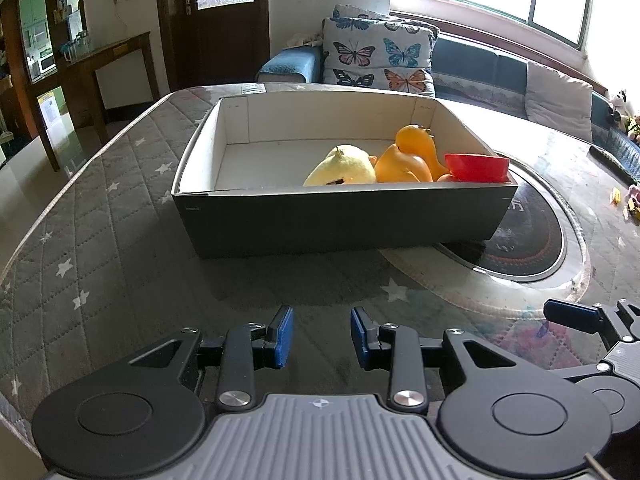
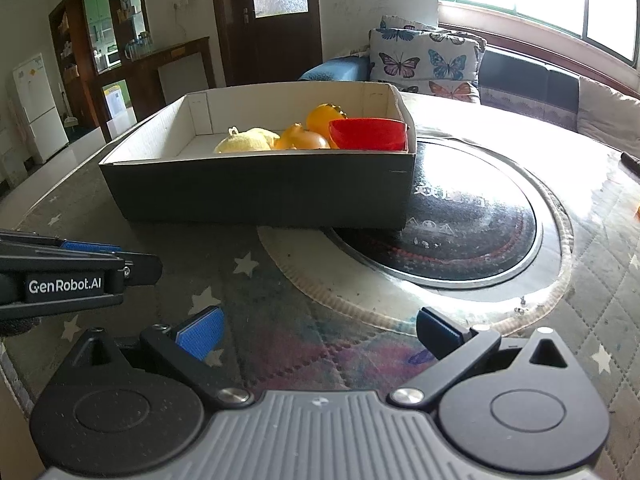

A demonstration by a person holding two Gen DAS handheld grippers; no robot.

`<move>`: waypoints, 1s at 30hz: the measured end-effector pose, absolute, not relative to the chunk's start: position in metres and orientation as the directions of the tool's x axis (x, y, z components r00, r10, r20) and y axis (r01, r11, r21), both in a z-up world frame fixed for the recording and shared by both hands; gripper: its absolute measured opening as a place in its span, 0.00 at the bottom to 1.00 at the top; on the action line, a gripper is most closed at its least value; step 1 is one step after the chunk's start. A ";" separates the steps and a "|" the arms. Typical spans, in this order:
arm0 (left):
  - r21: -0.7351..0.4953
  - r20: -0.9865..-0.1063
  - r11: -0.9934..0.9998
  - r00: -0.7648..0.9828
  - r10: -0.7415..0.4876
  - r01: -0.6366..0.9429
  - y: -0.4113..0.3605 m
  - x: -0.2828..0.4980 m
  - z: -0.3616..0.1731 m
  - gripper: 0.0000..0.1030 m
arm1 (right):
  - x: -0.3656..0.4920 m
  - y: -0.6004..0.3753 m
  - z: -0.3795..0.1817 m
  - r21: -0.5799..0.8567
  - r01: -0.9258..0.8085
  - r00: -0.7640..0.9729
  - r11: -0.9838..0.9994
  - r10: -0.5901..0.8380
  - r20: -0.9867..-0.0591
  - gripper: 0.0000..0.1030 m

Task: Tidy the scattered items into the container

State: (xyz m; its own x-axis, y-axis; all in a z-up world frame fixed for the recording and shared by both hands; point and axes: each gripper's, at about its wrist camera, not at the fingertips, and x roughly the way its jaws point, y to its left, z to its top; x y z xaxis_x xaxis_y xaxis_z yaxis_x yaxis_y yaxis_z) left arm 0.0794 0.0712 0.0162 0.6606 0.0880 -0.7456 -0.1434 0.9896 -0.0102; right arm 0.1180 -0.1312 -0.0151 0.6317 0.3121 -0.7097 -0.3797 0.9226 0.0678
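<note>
Here the left tool (image 1: 322, 338) hovers low over the surface (image 1: 100, 240), its two blue pads spread apart with nothing between them. The right tool (image 2: 320, 332) is just beside it, also low, and its fingers are spread even wider, empty too. In the left wrist view one blue finger of the right tool shows at the right edge; in the right wrist view the left tool comes in from the left edge with a white label on its side.

In front of both tools stands the box (image 1: 344, 220), dark outside and white inside, open at the top. Its right front corner rests over the rim of a round black glass plate (image 2: 472, 236) that is set into the surface. Inside the box, all at the right end, lie a pale yellow soft toy (image 1: 344, 168), an orange toy (image 1: 408, 156) touching it, and a red bowl (image 1: 476, 166) in the near right corner. The left half of the box is bare.

Between the tools and the box only the quilted cover with white stars is seen. A few small things (image 1: 630, 200) lie on the far right of the surface, too small to tell. Behind the surface are a sofa with a butterfly cushion (image 1: 380, 56), a dark wooden door (image 2: 276, 16) and a white fridge (image 2: 38, 108).
</note>
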 end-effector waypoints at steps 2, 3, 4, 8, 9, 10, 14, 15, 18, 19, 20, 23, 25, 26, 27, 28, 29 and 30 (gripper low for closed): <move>-0.006 -0.745 0.990 0.660 0.091 -0.143 0.072 0.081 0.016 0.33 | 0.120 -0.131 -0.015 0.067 -0.381 0.631 0.922 0.312 -0.710 1.00; -0.004 -0.745 0.990 0.660 0.092 -0.143 0.072 0.082 0.016 0.33 | 0.121 -0.130 -0.014 0.067 -0.381 0.631 0.922 0.312 -0.710 1.00; -0.002 -0.745 0.990 0.660 0.094 -0.143 0.072 0.083 0.017 0.33 | 0.122 -0.130 -0.014 0.067 -0.381 0.631 0.922 0.312 -0.710 1.00; 0.002 -0.744 0.990 0.662 0.095 -0.140 0.074 0.086 0.017 0.33 | 0.125 -0.129 -0.014 0.068 -0.381 0.629 0.922 0.312 -0.713 1.00; 0.004 -0.744 0.990 0.661 0.096 -0.139 0.074 0.087 0.017 0.33 | 0.126 -0.128 -0.014 0.067 -0.381 0.627 0.922 0.311 -0.714 1.00; 0.005 -0.744 0.990 0.661 0.097 -0.139 0.074 0.088 0.017 0.33 | 0.127 -0.128 -0.015 0.067 -0.381 0.626 0.922 0.311 -0.715 1.00; 0.008 -0.746 0.990 0.659 0.098 -0.138 0.075 0.093 0.017 0.33 | 0.131 -0.126 -0.015 0.067 -0.381 0.624 0.922 0.310 -0.717 1.00; 0.009 -0.746 0.991 0.659 0.098 -0.137 0.076 0.094 0.017 0.33 | 0.132 -0.126 -0.015 0.067 -0.381 0.624 0.922 0.310 -0.718 1.00; 0.012 -0.745 0.991 0.660 0.096 -0.131 0.075 0.098 0.017 0.33 | 0.136 -0.125 -0.015 0.067 -0.380 0.623 0.922 0.309 -0.719 1.00; 0.013 -0.745 0.992 0.660 0.096 -0.129 0.075 0.099 0.017 0.33 | 0.137 -0.125 -0.015 0.067 -0.380 0.622 0.923 0.309 -0.719 1.00; 0.014 -0.745 0.992 0.660 0.095 -0.127 0.076 0.100 0.017 0.33 | 0.139 -0.124 -0.014 0.067 -0.380 0.622 0.923 0.309 -0.719 1.00; 0.018 -0.744 0.992 0.661 0.095 -0.122 0.076 0.103 0.018 0.33 | 0.142 -0.123 -0.015 0.068 -0.379 0.620 0.923 0.307 -0.722 1.00; 0.021 -0.744 0.993 0.661 0.095 -0.119 0.076 0.105 0.018 0.33 | 0.144 -0.123 -0.015 0.067 -0.378 0.619 0.923 0.306 -0.724 1.00; 0.024 -0.745 0.993 0.661 0.095 -0.117 0.077 0.106 0.018 0.33 | 0.145 -0.122 -0.015 0.067 -0.378 0.618 0.923 0.305 -0.725 1.00; 0.026 -0.745 0.993 0.660 0.096 -0.115 0.077 0.107 0.018 0.33 | 0.147 -0.122 -0.016 0.067 -0.378 0.617 0.924 0.305 -0.726 1.00; 0.030 -0.745 0.993 0.660 0.098 -0.113 0.077 0.108 0.017 0.33 | 0.148 -0.121 -0.016 0.067 -0.377 0.616 0.924 0.304 -0.727 1.00; 0.036 -0.745 0.993 0.659 0.101 -0.111 0.076 0.109 0.017 0.33 | 0.149 -0.121 -0.016 0.066 -0.377 0.615 0.924 0.303 -0.728 1.00; 0.044 -0.745 0.993 0.658 0.105 -0.109 0.076 0.111 0.017 0.33 | 0.150 -0.121 -0.016 0.066 -0.377 0.614 0.924 0.303 -0.729 1.00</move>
State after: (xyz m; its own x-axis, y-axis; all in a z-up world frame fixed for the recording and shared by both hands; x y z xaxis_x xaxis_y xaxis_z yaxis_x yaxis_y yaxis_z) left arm 0.1107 0.0758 0.0168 0.6583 0.1051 -0.7454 -0.1086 0.9931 0.0441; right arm 0.1498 -0.1206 -0.0163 0.6142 0.3027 -0.7288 -0.3767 0.9240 0.0662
